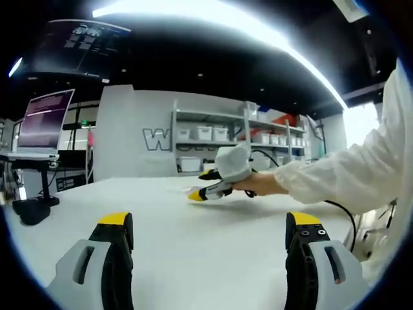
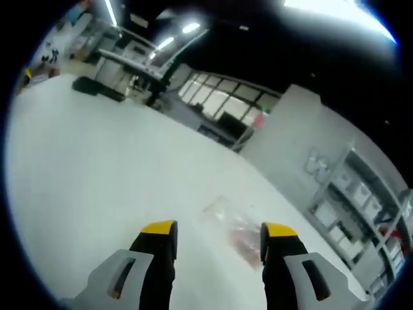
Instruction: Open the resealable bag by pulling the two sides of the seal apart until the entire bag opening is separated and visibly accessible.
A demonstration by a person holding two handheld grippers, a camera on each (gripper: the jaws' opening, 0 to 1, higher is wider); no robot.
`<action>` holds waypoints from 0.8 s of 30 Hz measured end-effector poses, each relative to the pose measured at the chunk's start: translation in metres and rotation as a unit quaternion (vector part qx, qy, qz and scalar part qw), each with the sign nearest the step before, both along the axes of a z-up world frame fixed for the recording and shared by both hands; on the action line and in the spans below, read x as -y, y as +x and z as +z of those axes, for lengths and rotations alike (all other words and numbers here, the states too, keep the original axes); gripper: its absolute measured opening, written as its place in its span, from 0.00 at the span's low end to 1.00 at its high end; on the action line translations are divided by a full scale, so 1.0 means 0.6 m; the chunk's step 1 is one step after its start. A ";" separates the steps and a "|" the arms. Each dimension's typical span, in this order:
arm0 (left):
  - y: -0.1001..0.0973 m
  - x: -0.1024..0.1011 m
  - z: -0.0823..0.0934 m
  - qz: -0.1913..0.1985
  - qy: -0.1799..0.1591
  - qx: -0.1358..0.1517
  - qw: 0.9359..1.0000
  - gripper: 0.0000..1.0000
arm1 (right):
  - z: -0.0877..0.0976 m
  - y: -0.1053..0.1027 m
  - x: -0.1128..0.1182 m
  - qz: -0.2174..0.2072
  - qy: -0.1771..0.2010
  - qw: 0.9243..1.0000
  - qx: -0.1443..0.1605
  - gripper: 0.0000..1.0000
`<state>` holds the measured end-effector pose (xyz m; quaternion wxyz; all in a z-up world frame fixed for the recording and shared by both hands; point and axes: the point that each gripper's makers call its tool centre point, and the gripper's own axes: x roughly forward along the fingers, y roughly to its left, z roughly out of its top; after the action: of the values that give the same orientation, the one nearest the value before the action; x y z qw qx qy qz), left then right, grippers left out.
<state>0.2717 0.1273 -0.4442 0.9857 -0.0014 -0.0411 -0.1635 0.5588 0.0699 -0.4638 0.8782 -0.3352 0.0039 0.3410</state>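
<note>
A clear resealable bag (image 2: 233, 229) with reddish contents lies flat on the white table (image 2: 97, 168) in the right gripper view. It sits just ahead of my right gripper (image 2: 218, 229), slightly toward its right jaw, with the jaws open and apart from it. In the left gripper view, my left gripper (image 1: 210, 221) stands open low over the table with nothing between its fingers. Farther along the table, a hand in a white sleeve (image 1: 348, 174) holds the right gripper (image 1: 202, 185), whose yellow tips are spread. The bag is too faint to make out there.
A laptop on a stand (image 1: 45, 123) and a black base (image 1: 32, 210) stand at the table's left edge. Shelves with white bins (image 1: 213, 139) line the back wall. A black cable (image 1: 345, 216) trails off the right side. Desks (image 2: 129, 64) stand beyond the table's far end.
</note>
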 end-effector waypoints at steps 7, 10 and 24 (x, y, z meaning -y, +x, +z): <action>0.002 -0.001 0.006 0.002 -0.003 0.005 1.000 0.96 | -0.006 0.001 -0.001 -0.004 -0.004 1.000 0.001 0.50; 0.002 0.000 0.004 0.001 -0.004 0.004 1.000 0.96 | -0.007 0.003 -0.001 -0.005 -0.002 1.000 0.000 0.50; 0.003 -0.002 0.002 0.002 -0.010 0.002 1.000 0.96 | -0.013 0.019 -0.009 -0.009 -0.018 1.000 0.010 0.48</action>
<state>0.2734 0.1285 -0.4432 0.9858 -0.0105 -0.0450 -0.1613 0.5705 0.0755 -0.4715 0.8751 -0.3542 0.0038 0.3297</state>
